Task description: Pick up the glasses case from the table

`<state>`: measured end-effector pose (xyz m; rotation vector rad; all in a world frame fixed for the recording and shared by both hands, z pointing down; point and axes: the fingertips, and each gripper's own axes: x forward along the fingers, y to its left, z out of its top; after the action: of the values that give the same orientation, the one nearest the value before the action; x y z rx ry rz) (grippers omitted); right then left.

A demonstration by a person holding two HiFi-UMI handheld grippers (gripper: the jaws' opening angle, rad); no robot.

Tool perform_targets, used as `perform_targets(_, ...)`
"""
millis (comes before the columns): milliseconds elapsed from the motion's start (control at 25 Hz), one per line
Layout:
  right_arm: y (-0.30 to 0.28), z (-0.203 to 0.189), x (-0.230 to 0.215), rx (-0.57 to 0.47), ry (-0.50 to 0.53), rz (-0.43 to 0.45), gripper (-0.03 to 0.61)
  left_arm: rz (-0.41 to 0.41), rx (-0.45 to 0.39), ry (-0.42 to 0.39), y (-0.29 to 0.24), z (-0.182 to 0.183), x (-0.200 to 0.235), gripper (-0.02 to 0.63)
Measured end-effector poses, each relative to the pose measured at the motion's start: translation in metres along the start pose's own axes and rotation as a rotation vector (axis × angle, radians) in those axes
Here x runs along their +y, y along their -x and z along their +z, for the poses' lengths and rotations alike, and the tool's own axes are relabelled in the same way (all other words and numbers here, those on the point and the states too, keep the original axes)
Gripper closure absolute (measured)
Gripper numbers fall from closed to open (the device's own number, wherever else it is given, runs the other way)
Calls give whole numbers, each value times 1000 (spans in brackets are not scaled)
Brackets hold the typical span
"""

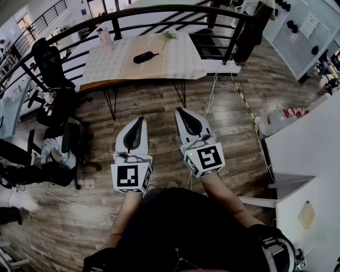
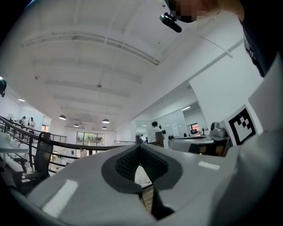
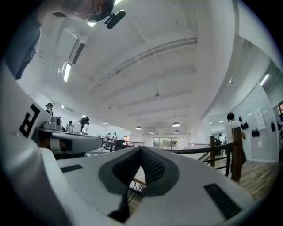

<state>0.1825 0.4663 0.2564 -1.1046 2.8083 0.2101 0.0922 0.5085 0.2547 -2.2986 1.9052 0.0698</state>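
The glasses case (image 1: 145,57) is black and oblong, and lies near the middle of the pale-topped table (image 1: 175,66) far ahead in the head view. Both grippers hover over the wooden floor, well short of the table. My left gripper (image 1: 140,120) is shut with nothing in it, its tips pointing toward the table. My right gripper (image 1: 180,110) is beside it, also shut and empty. In the left gripper view the jaws (image 2: 139,148) meet at the tips, and in the right gripper view (image 3: 141,150) too. Neither gripper view shows the case.
A pink bottle (image 1: 104,36) and a small plant (image 1: 170,34) stand at the table's far edge, with a dark railing (image 1: 159,10) behind. Black office chairs (image 1: 50,69) are at the left. A white counter (image 1: 308,138) is at the right. Cables (image 1: 212,90) trail on the floor.
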Motion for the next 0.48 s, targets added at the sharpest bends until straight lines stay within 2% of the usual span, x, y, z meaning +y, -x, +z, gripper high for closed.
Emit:
perform_targets(280,-5,-6,-10,-23,-59,30,570,-3,10,-8,-14,-7,-4,603)
perform_targets(480,-17,-17,-16,-20,-55,28,569,-2,31,2,-27,-23,6,601)
